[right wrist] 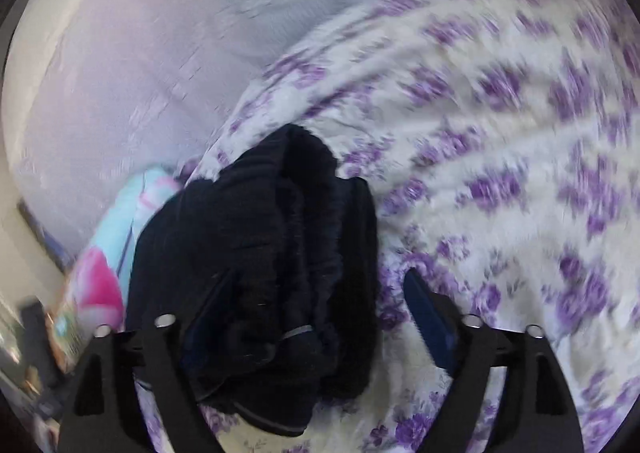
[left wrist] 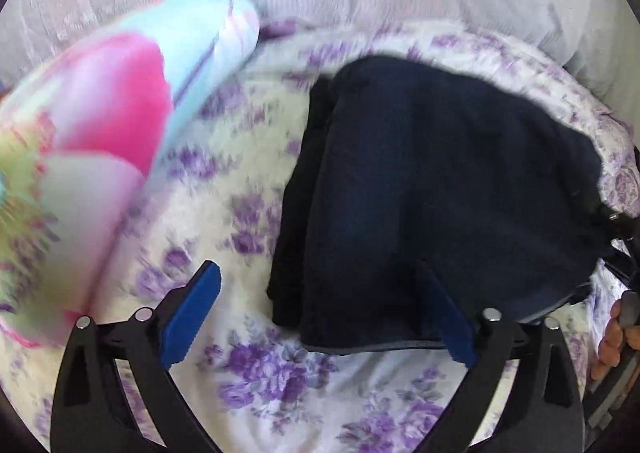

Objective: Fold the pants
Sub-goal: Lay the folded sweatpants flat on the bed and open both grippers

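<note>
Both pairs of fingers stand wide and hold nothing: left gripper [left wrist: 320,311], right gripper [right wrist: 316,311]; the dark pants [left wrist: 432,189] lie folded in a thick stack on the flowered bed cover [left wrist: 256,373], beside a bright pillow [left wrist: 120,125]; the fold looks laid down; next, probably smoothing or another fold.

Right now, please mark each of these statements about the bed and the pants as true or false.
1. The pants lie as a folded dark bundle. True.
2. The bedspread is plain green. False: it is white with purple flowers.
3. The left gripper is clamped on the pants. False: its jaws stand wide open, pressing nothing.
4. A pink and light blue pillow lies on the bed beside the pants. True.
5. The right gripper is shut. False: it is open, astride the bundle's edge.
</note>
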`<action>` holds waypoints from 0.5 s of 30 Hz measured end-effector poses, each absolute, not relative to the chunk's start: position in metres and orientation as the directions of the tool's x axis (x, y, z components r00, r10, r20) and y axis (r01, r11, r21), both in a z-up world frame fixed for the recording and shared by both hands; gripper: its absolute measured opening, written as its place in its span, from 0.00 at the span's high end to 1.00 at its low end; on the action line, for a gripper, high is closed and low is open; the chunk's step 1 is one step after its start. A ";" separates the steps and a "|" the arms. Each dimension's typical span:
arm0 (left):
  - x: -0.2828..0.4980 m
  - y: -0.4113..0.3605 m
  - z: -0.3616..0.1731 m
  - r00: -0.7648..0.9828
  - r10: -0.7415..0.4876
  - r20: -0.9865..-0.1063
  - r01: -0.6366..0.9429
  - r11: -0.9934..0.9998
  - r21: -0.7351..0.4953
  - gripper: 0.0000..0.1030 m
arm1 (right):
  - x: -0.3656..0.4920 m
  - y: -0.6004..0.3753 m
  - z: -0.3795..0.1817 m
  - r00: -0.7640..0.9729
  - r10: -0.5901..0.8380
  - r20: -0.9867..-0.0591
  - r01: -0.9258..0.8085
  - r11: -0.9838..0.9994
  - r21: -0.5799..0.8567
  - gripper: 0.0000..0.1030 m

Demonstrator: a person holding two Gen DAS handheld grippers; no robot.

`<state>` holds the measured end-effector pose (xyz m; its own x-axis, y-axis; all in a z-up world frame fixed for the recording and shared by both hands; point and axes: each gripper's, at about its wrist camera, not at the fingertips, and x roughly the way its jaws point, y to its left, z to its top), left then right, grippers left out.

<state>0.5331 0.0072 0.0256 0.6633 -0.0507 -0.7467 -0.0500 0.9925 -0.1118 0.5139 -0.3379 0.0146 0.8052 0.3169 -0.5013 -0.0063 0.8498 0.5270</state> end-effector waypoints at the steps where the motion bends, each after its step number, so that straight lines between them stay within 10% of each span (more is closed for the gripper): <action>1: 0.534 0.012 0.022 0.658 -0.073 -0.749 -0.066 0.986 -0.154 0.04 | 0.515 -0.341 0.012 0.794 0.339 -0.505 -0.010 0.838 0.546 0.12; 5: 0.525 0.031 0.029 0.665 -0.116 -0.738 -0.118 0.959 -0.257 0.05 | 0.491 -0.343 0.031 0.833 0.335 -0.440 -0.036 0.827 0.561 0.14; 15: 0.396 -0.021 0.086 0.812 0.036 -0.582 -0.078 0.996 -0.047 0.05 | 0.346 -0.292 0.086 0.908 0.254 -0.334 -0.105 0.908 0.405 0.04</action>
<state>0.3958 -0.0212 0.0862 0.8122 0.0357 -0.5823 -0.0775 0.9959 -0.0471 0.3458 -0.2916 0.0861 0.9077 0.2535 -0.3343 -0.1047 0.9084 0.4047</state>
